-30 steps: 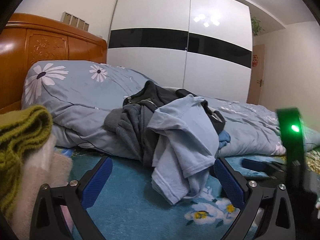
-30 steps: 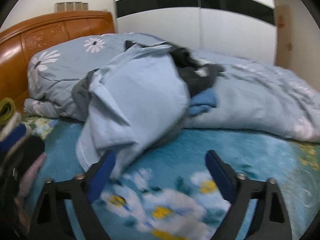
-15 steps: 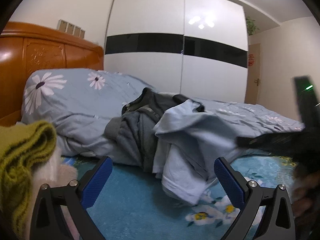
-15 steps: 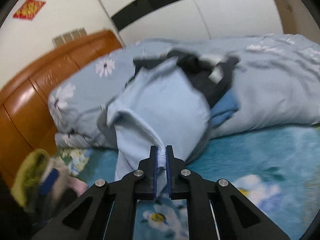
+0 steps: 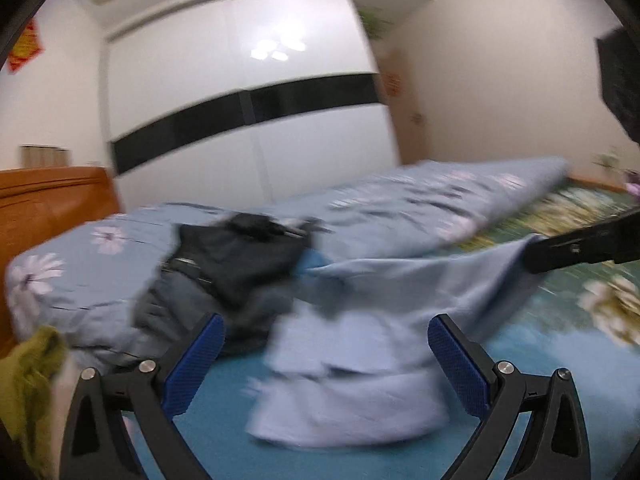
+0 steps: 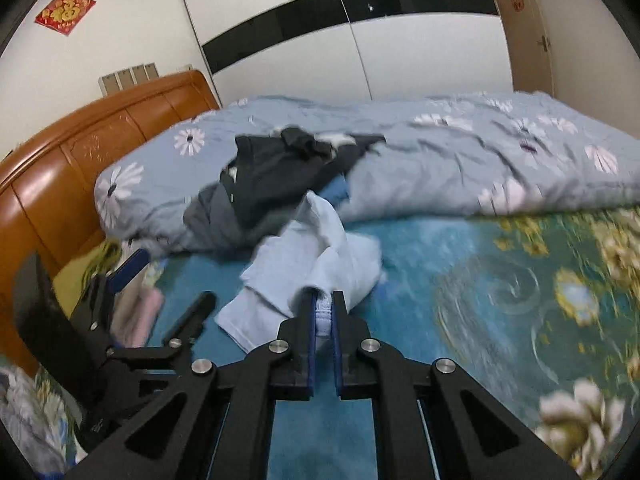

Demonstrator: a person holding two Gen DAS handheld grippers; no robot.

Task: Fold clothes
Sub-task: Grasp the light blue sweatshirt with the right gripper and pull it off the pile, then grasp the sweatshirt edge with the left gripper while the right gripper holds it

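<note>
A light blue shirt point(image 6: 320, 252) lies crumpled on the teal floral bedspread point(image 6: 460, 280), stretched toward my right gripper point(image 6: 322, 314), which is shut on its hem. In the left wrist view the shirt point(image 5: 360, 360) spreads out in front of my left gripper point(image 5: 326, 356), which is open and empty just before it. My right gripper also shows there point(image 5: 532, 260) at the right, pulling a corner of the shirt taut. Dark grey and black clothes point(image 6: 276, 176) are piled on the folded duvet behind.
A blue daisy-print duvet point(image 6: 460, 160) lies rolled along the back of the bed. The wooden headboard point(image 6: 80, 160) stands at the left. A green knit and pale folded clothes point(image 5: 32, 376) sit at the left edge. A white wardrobe point(image 5: 248, 128) fills the back wall.
My right gripper, shut on the shirt's hem, has pulled the shirt off the pile, down onto the bedspread and to the right. My left gripper has tilted and stayed open.
</note>
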